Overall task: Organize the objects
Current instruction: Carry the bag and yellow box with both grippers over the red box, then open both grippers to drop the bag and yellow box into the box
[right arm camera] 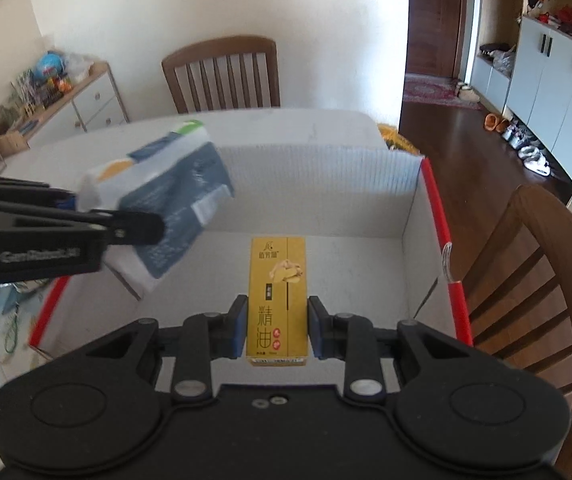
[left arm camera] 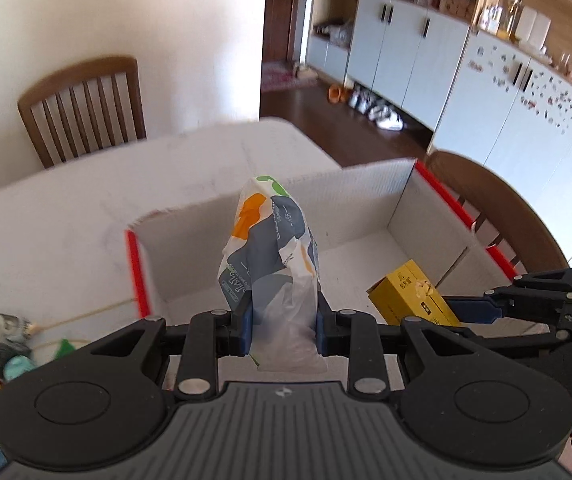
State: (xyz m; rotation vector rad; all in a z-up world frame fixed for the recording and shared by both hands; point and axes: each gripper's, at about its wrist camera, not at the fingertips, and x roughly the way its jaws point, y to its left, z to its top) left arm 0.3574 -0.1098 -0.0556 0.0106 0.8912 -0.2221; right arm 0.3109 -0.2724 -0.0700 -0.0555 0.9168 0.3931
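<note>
My left gripper (left arm camera: 283,320) is shut on a soft tissue pack (left arm camera: 269,248) printed grey, orange and green, and holds it over the near left part of a white cardboard box (left arm camera: 350,184) with red edges. The pack also shows in the right wrist view (right arm camera: 165,204), held from the left. My right gripper (right arm camera: 275,326) is shut on a yellow carton (right arm camera: 277,296) with Chinese lettering and holds it over the box (right arm camera: 306,176). The carton also shows in the left wrist view (left arm camera: 412,300).
The box sits on a white table (left arm camera: 65,216). Small clutter (left arm camera: 1,344) lies on the table to the left. Wooden chairs stand at the far side (right arm camera: 221,76) and at the right (right arm camera: 542,280). White cabinets (left arm camera: 406,52) line the right wall.
</note>
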